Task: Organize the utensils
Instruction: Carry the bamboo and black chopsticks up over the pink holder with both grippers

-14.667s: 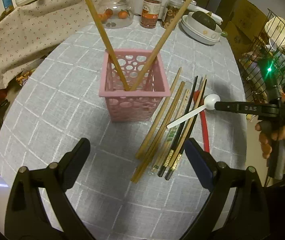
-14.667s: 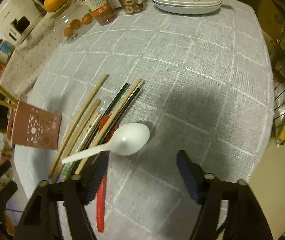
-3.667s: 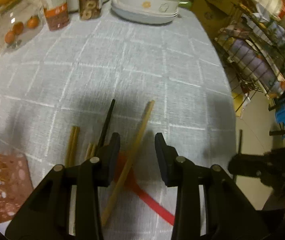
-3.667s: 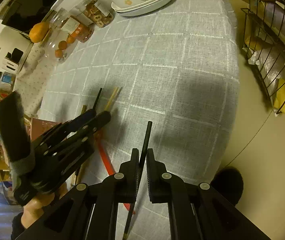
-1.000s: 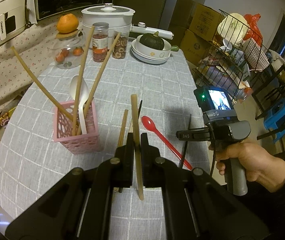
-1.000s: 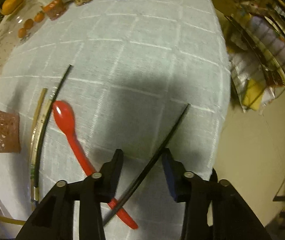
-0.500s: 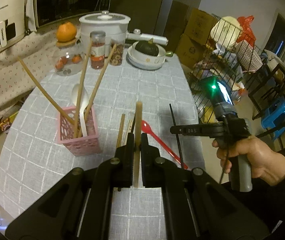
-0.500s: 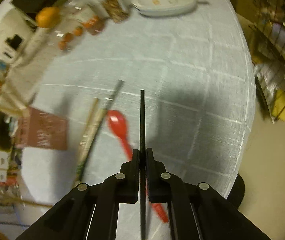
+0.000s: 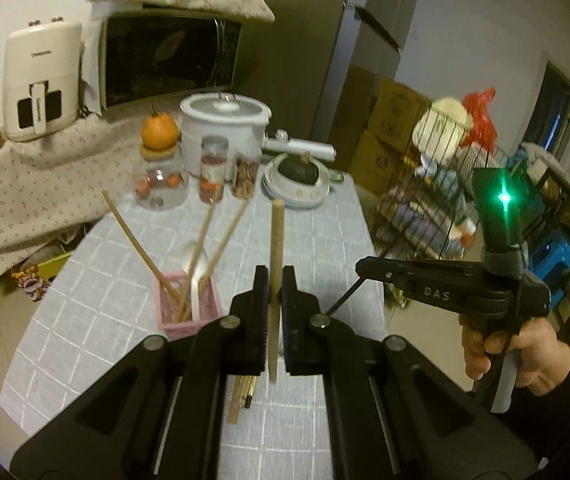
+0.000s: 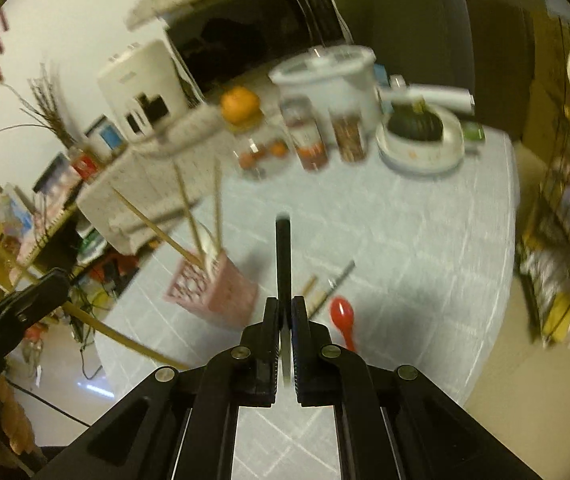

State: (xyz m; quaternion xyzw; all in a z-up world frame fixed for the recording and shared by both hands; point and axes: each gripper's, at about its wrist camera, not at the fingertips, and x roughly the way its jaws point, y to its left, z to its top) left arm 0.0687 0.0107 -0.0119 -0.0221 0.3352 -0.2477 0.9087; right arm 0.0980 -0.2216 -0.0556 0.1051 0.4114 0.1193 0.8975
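Note:
My left gripper (image 9: 275, 280) is shut on a wooden chopstick (image 9: 277, 232) held upright above the table. The pink holder (image 9: 189, 312) stands beyond it to the left, with three wooden chopsticks and a white spoon (image 9: 195, 264) in it. My right gripper (image 10: 285, 304) is shut on a black chopstick (image 10: 283, 248), raised over the table right of the holder (image 10: 213, 292). A red spoon (image 10: 343, 316) and a few chopsticks (image 10: 325, 284) lie on the grey cloth. In the left wrist view the right gripper (image 9: 361, 268) hangs at the right, a hand on its handle.
Jars (image 9: 213, 176), an orange (image 9: 159, 130), a white cooker (image 9: 225, 128) and stacked plates with a squash (image 9: 299, 178) crowd the table's far end. A wire rack (image 9: 433, 208) stands past the right table edge. A flowered cloth (image 9: 25, 188) covers the left counter.
Both grippers have risen and tipped up. The right one closed on the black chopstick that lay on the cloth and lifted it. The left still holds its wooden chopstick.

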